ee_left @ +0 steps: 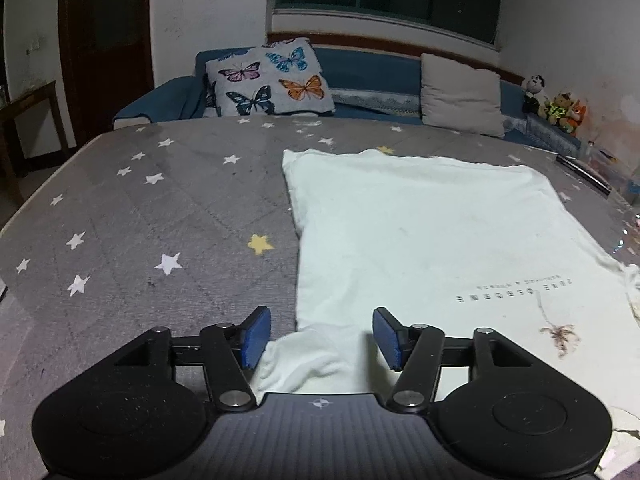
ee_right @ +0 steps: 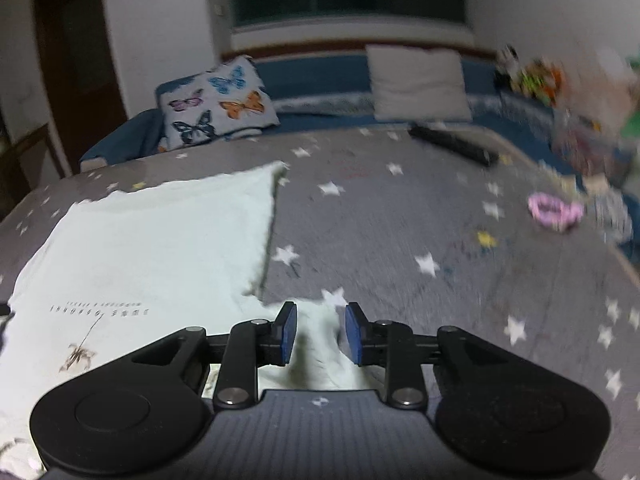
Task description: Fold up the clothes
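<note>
A white T-shirt (ee_left: 432,236) with small printed text and a brown motif lies spread flat on a grey star-patterned cover (ee_left: 160,216). My left gripper (ee_left: 321,338) is open, its blue pads on either side of the shirt's left sleeve (ee_left: 316,354), which bunches up between them. In the right wrist view the same T-shirt (ee_right: 152,248) fills the left half. My right gripper (ee_right: 321,334) is open over the shirt's right sleeve (ee_right: 320,356), the pads apart from the cloth.
A blue sofa (ee_left: 360,68) with a butterfly pillow (ee_left: 268,78) and a grey cushion (ee_left: 460,96) runs along the far edge. Plush toys (ee_left: 556,106) sit at its right end. A long black object (ee_right: 452,142) and a pink scrunchie (ee_right: 554,208) lie on the cover's right side.
</note>
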Available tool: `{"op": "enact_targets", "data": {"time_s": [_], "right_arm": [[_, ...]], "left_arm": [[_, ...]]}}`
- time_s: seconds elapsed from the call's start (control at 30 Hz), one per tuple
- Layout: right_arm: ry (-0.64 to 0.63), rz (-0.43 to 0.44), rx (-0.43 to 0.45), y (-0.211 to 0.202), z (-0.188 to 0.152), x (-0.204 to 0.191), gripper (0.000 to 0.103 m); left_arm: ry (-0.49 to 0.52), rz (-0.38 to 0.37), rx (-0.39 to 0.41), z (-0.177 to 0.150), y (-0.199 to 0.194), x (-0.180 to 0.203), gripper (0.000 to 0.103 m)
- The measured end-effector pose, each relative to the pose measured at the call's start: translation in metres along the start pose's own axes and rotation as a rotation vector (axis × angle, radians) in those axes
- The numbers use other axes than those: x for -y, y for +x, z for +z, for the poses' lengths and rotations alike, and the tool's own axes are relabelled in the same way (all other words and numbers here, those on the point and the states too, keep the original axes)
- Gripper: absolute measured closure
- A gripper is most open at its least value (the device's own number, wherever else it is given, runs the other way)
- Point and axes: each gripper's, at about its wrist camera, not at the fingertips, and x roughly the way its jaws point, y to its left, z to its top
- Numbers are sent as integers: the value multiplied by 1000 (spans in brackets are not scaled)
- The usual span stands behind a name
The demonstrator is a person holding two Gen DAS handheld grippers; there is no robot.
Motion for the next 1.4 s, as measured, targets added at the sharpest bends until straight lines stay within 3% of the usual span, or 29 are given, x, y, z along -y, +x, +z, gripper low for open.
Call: {"op": "enact_targets", "data": {"time_s": [0.23,0.37,0.63,0.73,1.1,1.4], "right_arm": [[-153,128,-25,-13,-9,-38,57],[-246,188,-54,-21,-24,-61,55],[-344,269,-90,-31,-51,-97,52],[-378,279,-93,-35,-59,-106,52],[-447,297,-93,-51,-81,-117,48],[-475,301,-68,-62,-80,-122,46]], "left_arm": [[98,-17,40,-14,-21,23,28],[177,-16,60,-29,-31,36,20],[260,-27,83,-57,-45,55,16],[281,-29,99,-66,-50,59,11],[341,-15,130,-90,-58,69,9],[315,-18,134,-99,-63,66,8]]}}
